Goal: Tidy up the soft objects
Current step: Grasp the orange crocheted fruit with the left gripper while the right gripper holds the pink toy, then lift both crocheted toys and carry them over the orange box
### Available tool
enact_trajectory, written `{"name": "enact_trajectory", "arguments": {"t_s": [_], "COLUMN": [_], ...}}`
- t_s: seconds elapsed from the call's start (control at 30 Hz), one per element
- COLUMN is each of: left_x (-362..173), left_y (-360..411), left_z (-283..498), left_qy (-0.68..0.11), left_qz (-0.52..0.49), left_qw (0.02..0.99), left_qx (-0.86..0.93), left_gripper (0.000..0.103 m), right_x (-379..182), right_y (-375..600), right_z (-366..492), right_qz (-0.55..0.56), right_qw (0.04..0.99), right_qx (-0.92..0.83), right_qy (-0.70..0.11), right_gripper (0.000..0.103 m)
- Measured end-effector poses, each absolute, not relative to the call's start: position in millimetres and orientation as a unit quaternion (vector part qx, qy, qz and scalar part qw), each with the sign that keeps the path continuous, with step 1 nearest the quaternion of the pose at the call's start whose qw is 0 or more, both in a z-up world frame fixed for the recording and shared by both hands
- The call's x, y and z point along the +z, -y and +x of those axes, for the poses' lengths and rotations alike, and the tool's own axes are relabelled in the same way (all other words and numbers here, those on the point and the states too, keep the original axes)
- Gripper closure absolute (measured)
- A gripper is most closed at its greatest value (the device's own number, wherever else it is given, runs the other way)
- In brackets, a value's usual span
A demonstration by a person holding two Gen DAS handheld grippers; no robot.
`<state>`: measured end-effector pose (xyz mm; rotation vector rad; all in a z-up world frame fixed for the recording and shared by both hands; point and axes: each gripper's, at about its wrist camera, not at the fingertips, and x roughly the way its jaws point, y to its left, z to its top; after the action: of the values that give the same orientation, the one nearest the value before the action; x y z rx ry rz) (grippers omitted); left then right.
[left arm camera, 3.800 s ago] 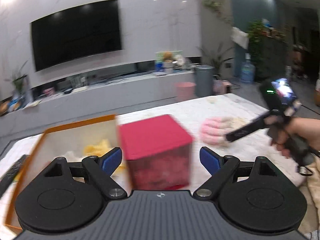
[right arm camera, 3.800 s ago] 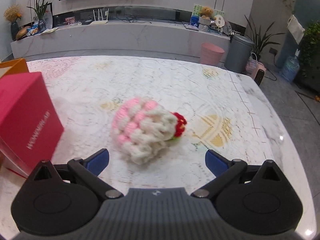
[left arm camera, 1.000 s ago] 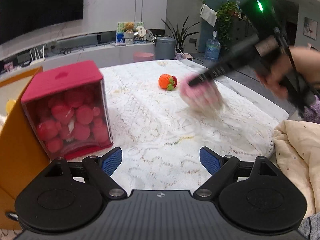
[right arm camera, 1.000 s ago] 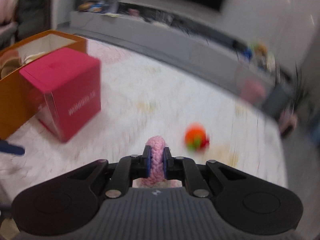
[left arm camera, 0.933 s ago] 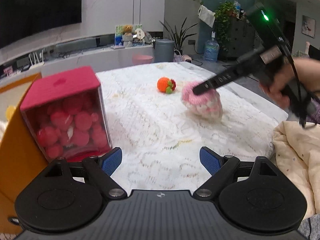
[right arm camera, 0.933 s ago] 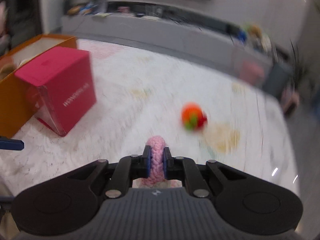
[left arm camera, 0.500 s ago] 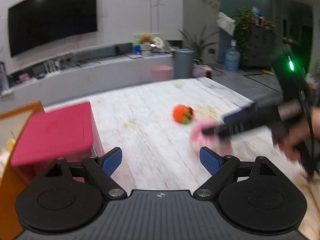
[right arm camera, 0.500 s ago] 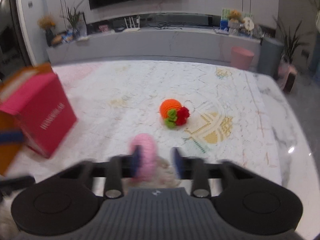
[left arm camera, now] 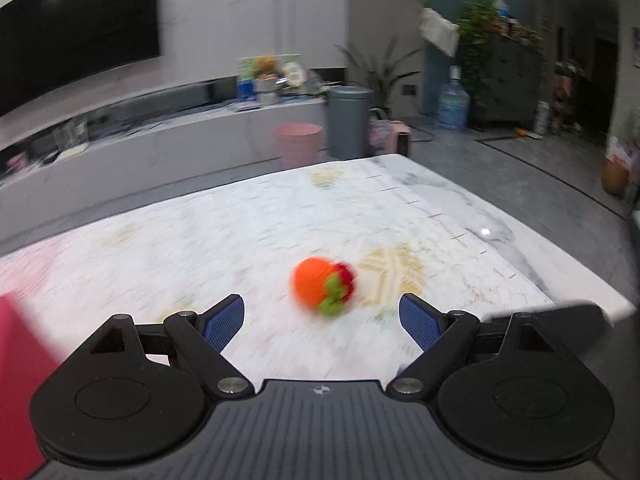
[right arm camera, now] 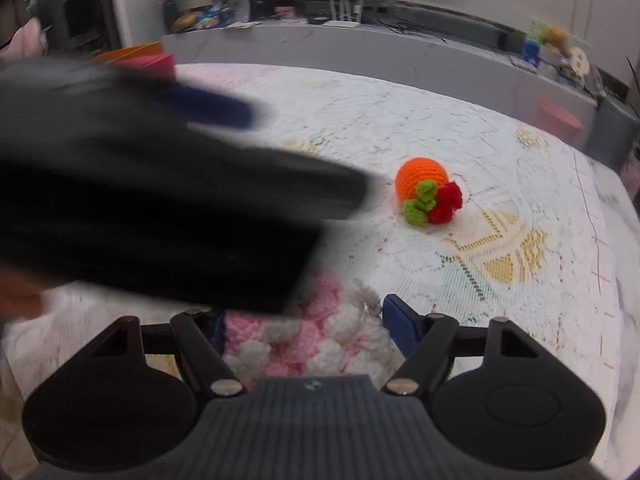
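Note:
An orange crochet toy (left arm camera: 320,290) with green and red trim lies on the lace tablecloth (left arm camera: 200,248), just ahead of my left gripper (left arm camera: 320,320). That gripper is open and empty. In the right wrist view the same orange toy (right arm camera: 424,188) lies farther off. A pink and white crochet toy (right arm camera: 304,340) rests on the cloth between the fingers of my right gripper (right arm camera: 306,326). Its jaws are opening and stand wide around the toy. The left gripper's body (right arm camera: 160,200) passes as a dark blur over the upper left of that view.
A red box (left arm camera: 16,360) shows at the left edge, with an orange box (right arm camera: 132,50) behind it. The table's right edge (left arm camera: 580,280) drops to a grey floor. A TV console, a pink bin and a grey bin stand beyond the table.
The right jaws, pinched on the pink toy a second ago, have spread and the toy sits lower between them. The left gripper has swung right from the red box to the orange toy.

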<state>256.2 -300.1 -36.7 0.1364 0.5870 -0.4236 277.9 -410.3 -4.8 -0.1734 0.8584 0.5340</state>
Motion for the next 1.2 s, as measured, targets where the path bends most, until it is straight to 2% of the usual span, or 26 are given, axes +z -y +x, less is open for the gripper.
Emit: {"name": "enact_trajectory", "arguments": {"t_s": [0.1,0.2,0.27,0.43,0.5,0.57,0.7,0.87,1.2], "left_x": [-54.0,-63.3,-69.7,-80.3,-84.4,-83.7,-80.8,-75.3,-29.1], "left_y": [316.7,327.1,329.4,325.6,326.1,323.1,321.9,322.5,301.0], "left_z": [278.8,283.2,292.9,312.1,320.2,323.4,329.4,314.7,276.7], "left_qy": [-0.318,-0.297,-0.314,-0.344,-0.352,-0.349,-0.359,-0.331,-0.288], "left_qz": [0.050,0.102,0.121,0.138,0.142,0.125,0.099,0.128,0.126], "left_qw": [0.920,0.919,0.911,0.895,0.886,0.890,0.893,0.903,0.921], "left_qx": [-0.225,-0.239,-0.240,-0.249,-0.266,-0.267,-0.254,-0.241,-0.232], "left_gripper": [0.001,0.001,0.001,0.001,0.011,0.042,0.044,0.045,0.045], "right_x": [-7.9,-11.2,-12.5,-11.4,-11.5,-11.8,-11.7,-12.9,-12.0], "right_y": [414.5,420.7,429.0,427.1,428.2,429.4,430.7,435.4,428.5], "right_z": [271.6,274.9,279.9,280.0,280.1,279.4,278.7,275.8,275.8], "right_qz": [-0.079,-0.063,-0.034,-0.040,-0.039,-0.038,-0.039,-0.039,-0.046], "right_qw": [0.875,0.875,0.871,0.871,0.871,0.871,0.872,0.871,0.872], "right_qx": [0.260,0.257,0.262,0.265,0.268,0.270,0.272,0.278,0.259], "right_qy": [-0.400,-0.405,-0.413,-0.412,-0.411,-0.408,-0.406,-0.403,-0.413], "right_gripper": [0.029,0.029,0.029,0.028,0.028,0.027,0.027,0.027,0.030]}}
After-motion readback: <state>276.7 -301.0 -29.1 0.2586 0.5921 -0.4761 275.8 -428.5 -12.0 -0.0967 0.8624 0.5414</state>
